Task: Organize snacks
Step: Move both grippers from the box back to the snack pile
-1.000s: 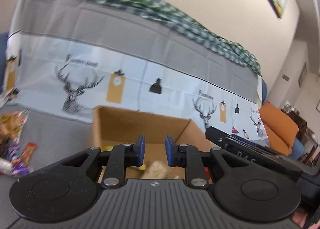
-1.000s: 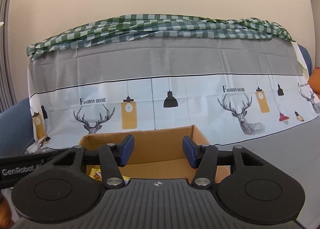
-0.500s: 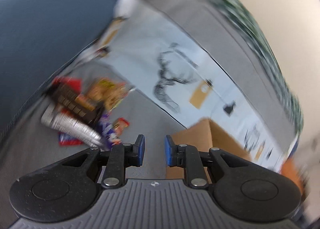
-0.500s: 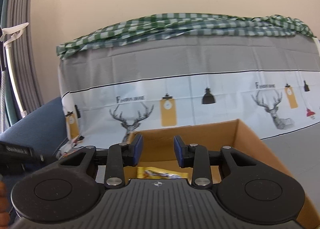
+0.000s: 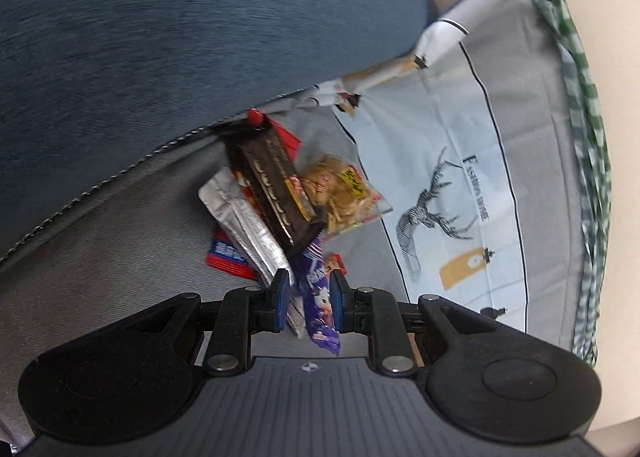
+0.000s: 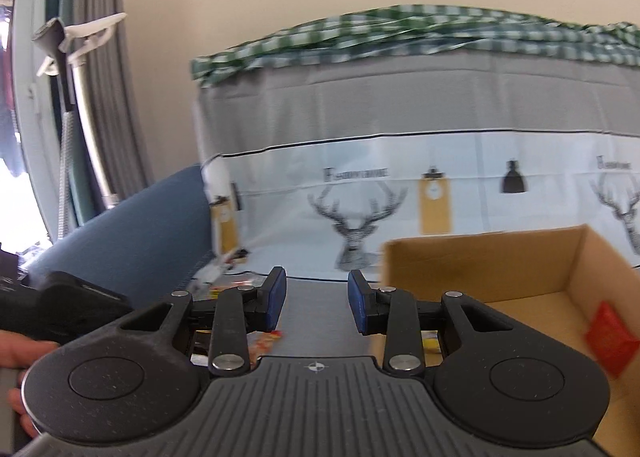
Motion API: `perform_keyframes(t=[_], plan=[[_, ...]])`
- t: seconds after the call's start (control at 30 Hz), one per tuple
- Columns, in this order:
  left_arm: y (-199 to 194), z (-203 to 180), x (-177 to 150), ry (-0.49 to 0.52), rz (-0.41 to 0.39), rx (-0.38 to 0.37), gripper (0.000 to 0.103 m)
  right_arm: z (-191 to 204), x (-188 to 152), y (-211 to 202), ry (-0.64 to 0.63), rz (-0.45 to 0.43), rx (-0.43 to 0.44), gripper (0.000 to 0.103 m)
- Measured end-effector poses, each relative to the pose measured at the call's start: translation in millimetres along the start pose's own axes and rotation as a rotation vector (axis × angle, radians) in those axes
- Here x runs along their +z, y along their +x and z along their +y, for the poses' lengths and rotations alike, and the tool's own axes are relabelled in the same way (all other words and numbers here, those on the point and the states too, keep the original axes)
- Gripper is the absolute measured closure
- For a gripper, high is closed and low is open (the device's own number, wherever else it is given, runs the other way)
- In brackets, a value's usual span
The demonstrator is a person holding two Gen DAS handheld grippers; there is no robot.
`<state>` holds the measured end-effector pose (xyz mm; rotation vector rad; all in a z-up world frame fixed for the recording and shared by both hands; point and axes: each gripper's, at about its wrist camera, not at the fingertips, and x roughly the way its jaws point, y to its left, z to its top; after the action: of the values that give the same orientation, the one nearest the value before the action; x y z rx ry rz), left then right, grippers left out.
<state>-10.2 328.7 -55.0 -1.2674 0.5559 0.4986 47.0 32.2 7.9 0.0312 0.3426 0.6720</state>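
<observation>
A pile of snacks lies on the grey seat: a dark bar wrapper (image 5: pixel 272 185), a silver pouch (image 5: pixel 248 229), a clear bag of tan crisps (image 5: pixel 340 189), a red packet (image 5: pixel 228 257) and a purple packet (image 5: pixel 318 297). My left gripper (image 5: pixel 308 299) hangs just over the pile, tilted down, with a narrow gap; the purple packet shows through it, not pinched. My right gripper (image 6: pixel 316 299) is open and holds nothing. To its right the cardboard box (image 6: pixel 500 269) holds a red packet (image 6: pixel 610 333) and a yellow one (image 6: pixel 430 337).
A blue sofa arm (image 5: pixel 160 37) borders the pile. The deer-print cloth (image 5: pixel 460 197) hangs behind, a green checked cloth (image 6: pixel 400 29) on top of it. In the right wrist view the other black gripper body (image 6: pixel 68 309) and a hand (image 6: pixel 24 349) are at left.
My left gripper swung away from the box, rolled, and came down over the snack pile. My right gripper narrowed its jaws and turned left, so the box now sits at the right.
</observation>
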Motion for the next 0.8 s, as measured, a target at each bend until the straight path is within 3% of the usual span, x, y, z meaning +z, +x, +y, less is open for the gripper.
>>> perform_keyframes(t=[0.27, 0.33, 0.4, 0.53, 0.6, 0.77, 0.8], plan=[[12, 1, -2, -0.001, -0.009, 0.042, 0.08, 48, -14, 52, -0.042, 0.082, 0.107, 0.063], [16, 0, -2, 0.004, -0.01, 0.061, 0.08, 56, -19, 71, -0.048, 0.125, 0.107, 0.061], [21, 1, -1, 0.007, -0.006, 0.076, 0.08, 60, -24, 90, -0.048, 0.177, 0.106, 0.051], [31, -1, 0, 0.028, -0.004, 0.114, 0.078, 64, -35, 131, -0.049, 0.293, 0.089, 0.046], [36, 0, 2, 0.028, -0.009, 0.133, 0.073, 63, -40, 147, -0.036, 0.343, 0.082, 0.046], [52, 1, 7, 0.025, -0.012, 0.172, 0.073, 59, -54, 179, -0.002, 0.447, 0.084, 0.047], [55, 0, 7, 0.032, -0.014, 0.182, 0.073, 58, -57, 183, 0.001, 0.465, 0.089, 0.052]])
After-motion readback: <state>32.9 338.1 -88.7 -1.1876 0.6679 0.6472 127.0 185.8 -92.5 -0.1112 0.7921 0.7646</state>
